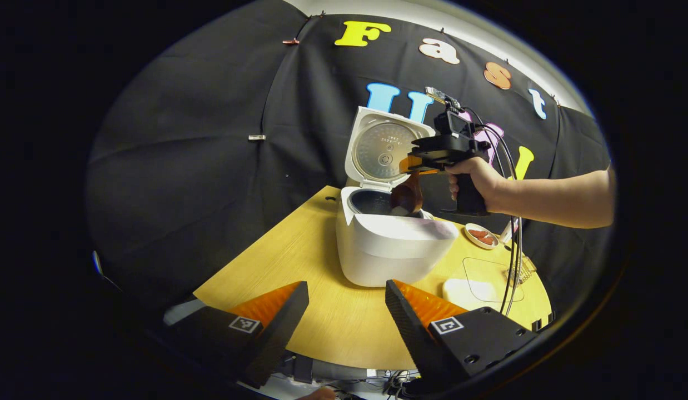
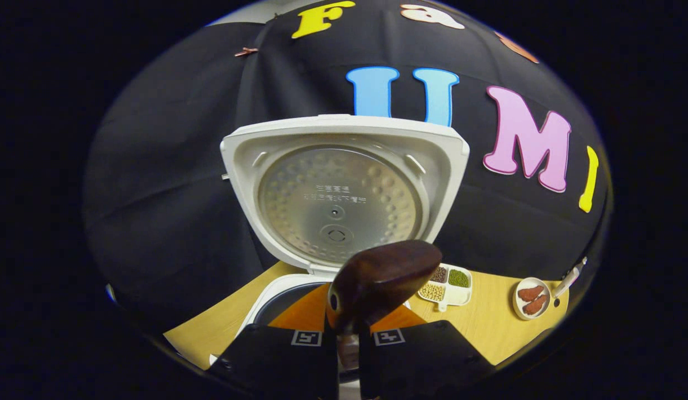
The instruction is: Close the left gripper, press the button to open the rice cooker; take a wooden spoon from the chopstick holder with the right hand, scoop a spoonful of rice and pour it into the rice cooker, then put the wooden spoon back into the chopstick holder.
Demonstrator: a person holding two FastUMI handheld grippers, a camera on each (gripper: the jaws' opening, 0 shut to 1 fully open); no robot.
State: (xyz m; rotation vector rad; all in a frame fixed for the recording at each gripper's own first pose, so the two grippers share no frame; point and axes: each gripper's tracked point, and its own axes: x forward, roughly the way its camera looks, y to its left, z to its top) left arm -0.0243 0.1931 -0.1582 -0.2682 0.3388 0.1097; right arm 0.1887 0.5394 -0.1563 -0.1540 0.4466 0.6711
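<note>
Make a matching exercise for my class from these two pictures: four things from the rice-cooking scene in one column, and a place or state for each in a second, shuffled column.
Things:
1. rice cooker lid
2. wooden spoon
3. left gripper
4. small round dish

Places or states:
A. held above the open rice cooker
B. standing upright, swung open
C. open, hanging over the near edge of the table
D. on the table, holding reddish pieces

Pairs: 1-B, 2-A, 3-C, 4-D
</note>
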